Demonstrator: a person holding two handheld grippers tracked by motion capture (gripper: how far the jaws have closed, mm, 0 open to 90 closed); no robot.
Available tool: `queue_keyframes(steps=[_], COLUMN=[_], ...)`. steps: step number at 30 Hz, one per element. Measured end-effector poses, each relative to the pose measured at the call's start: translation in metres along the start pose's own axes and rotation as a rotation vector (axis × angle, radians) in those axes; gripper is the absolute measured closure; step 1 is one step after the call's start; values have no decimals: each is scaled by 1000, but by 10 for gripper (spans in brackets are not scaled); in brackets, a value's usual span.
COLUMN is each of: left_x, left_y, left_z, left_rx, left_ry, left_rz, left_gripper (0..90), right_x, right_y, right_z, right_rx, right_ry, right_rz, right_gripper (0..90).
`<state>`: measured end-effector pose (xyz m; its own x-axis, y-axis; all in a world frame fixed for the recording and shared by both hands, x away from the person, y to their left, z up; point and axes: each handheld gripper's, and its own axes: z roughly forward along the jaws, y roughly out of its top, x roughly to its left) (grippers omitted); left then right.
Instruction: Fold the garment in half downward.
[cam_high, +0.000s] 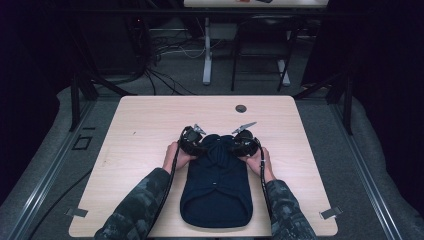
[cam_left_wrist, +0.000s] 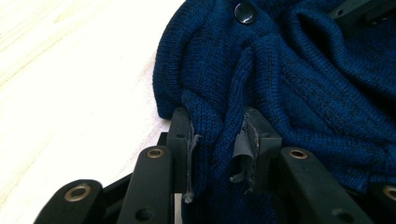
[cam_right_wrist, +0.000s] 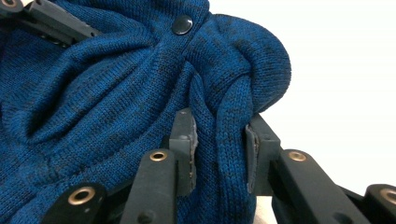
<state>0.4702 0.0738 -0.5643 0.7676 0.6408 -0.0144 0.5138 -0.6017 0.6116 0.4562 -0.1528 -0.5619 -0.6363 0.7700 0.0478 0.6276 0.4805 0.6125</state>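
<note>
A dark blue knitted garment (cam_high: 216, 187) lies on the near middle of the pale wooden table (cam_high: 140, 135), its rounded lower edge toward the person and its far end gathered into folds between the two grippers. The left gripper (cam_high: 194, 145) sits at the far left corner of the bunched knit, and in the left gripper view (cam_left_wrist: 218, 140) its two black jaws are closed down to a narrow gap with a thick fold of the blue fabric pinched between their worn grey pads. A dark round button (cam_left_wrist: 244, 12) shows on the knit just beyond that fold, and bare table lies off to the left of the jaws. The right gripper (cam_high: 242, 142) sits at the far right corner, directly across the bunched cloth from the left one; in the right gripper view (cam_right_wrist: 218, 144) its jaws likewise clamp a rolled ridge of the garment, with a button (cam_right_wrist: 182, 24) a little beyond them. The left hand (cam_high: 175, 156) and right hand (cam_high: 259, 161) hold the grippers from the near side, camouflage-patterned sleeves (cam_high: 135, 205) running back toward the table's near edge. A small round grommet (cam_high: 241, 108) sits in the table well beyond both grippers.
</note>
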Motion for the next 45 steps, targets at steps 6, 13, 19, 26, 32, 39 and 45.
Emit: queue_keyframes(steps=[6,13,19,26,32,39,45], left_x=[2,4,2,2,3,2,-1], left_y=[-1,1,3,4,4,7,9], left_z=[-4,-21,-30,-38,-43,-48,-52], left_rx=[-13,-43,-58,-68,-76,-68,-88], left_ry=[-15,-38,-47,-77,-123,-144,-132], left_rz=[-15,-15,-11,-12,-30,-8,12], left_gripper=[694,694,694,694,698,700,718], right_x=[4,11,15,19,20,27,28], right_y=[1,4,5,4,1,-1,-4], right_z=[-11,-28,-38,-48,-54,-64,-69], right_rx=[-38,-95,-123,-157,-193,-232,-246], right_ry=[-19,-37,-47,-54,-65,-97,-100], right_rz=[-34,-80,-96,-112,-125,-162,-165], right_gripper=[697,700,700,700,700,701,699])
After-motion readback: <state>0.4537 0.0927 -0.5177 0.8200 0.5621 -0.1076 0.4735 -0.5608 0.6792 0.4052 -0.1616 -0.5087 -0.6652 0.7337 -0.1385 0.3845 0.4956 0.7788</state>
